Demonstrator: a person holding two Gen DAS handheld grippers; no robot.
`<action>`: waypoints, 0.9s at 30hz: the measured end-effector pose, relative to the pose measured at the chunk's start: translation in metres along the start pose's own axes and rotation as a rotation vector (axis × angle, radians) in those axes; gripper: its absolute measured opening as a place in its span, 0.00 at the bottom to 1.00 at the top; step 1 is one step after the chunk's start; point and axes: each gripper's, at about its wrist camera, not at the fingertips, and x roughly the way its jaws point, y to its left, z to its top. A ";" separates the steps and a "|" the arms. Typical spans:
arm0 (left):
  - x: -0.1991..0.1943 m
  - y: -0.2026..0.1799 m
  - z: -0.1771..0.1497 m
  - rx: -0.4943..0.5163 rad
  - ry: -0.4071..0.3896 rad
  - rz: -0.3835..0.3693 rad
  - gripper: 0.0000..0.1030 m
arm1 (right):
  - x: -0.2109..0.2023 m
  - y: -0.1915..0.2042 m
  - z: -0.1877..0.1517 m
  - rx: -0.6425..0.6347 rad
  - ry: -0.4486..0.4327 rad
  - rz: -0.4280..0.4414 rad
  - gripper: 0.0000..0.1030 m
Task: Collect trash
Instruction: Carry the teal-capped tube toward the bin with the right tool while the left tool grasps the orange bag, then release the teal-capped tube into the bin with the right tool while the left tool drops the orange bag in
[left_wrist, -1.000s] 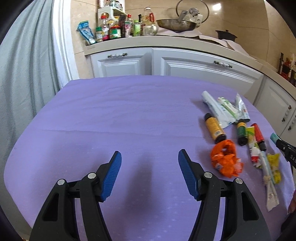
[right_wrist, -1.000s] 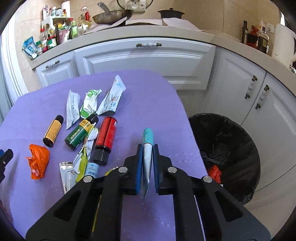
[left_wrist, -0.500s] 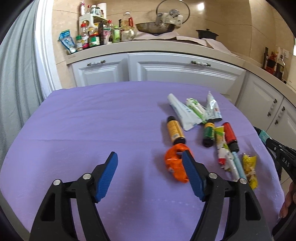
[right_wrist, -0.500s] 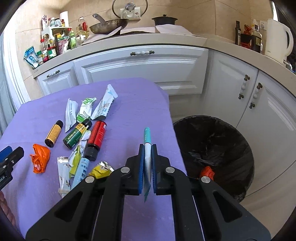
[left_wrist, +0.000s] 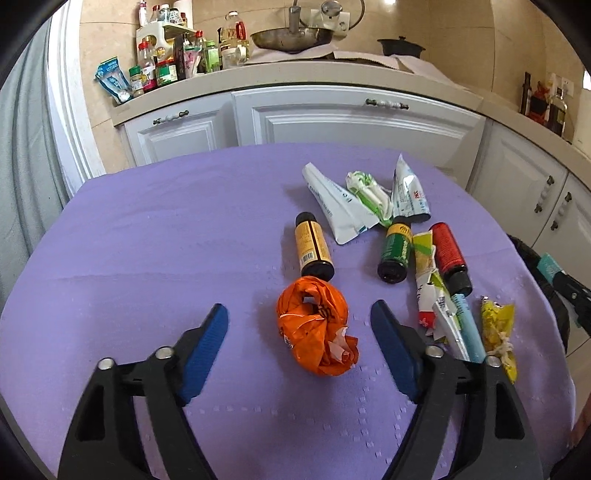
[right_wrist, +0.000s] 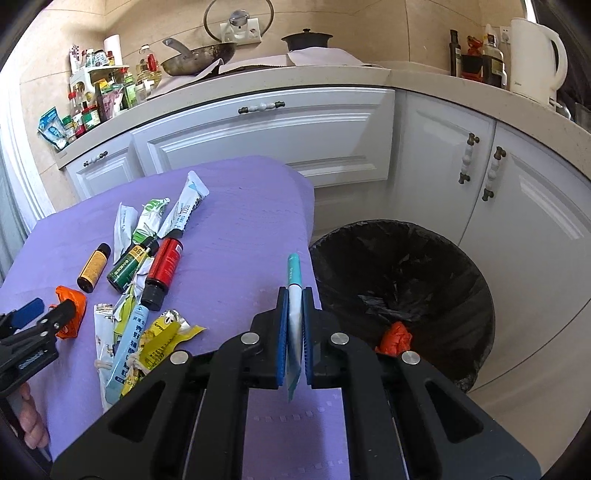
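The blue fingers (left_wrist: 207, 339) of the left gripper (left_wrist: 299, 332) are standing wide apart around the orange crumpled bag (left_wrist: 317, 325), which is lying on the purple table (left_wrist: 166, 240) in the middle of the frame. The right gripper (right_wrist: 294, 328) is squeezing a thin teal packet (right_wrist: 294, 280), and the black trash bin (right_wrist: 413, 280) is sitting at the right of the frame.
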 end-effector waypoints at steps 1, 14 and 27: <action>0.003 -0.001 0.000 0.005 0.018 -0.006 0.60 | 0.000 0.000 0.000 0.001 0.000 -0.001 0.07; -0.012 -0.003 -0.003 0.008 -0.015 -0.011 0.40 | -0.014 -0.006 0.002 0.006 -0.051 -0.017 0.07; -0.048 -0.074 0.038 0.102 -0.172 -0.176 0.40 | -0.032 -0.051 0.019 0.036 -0.128 -0.126 0.07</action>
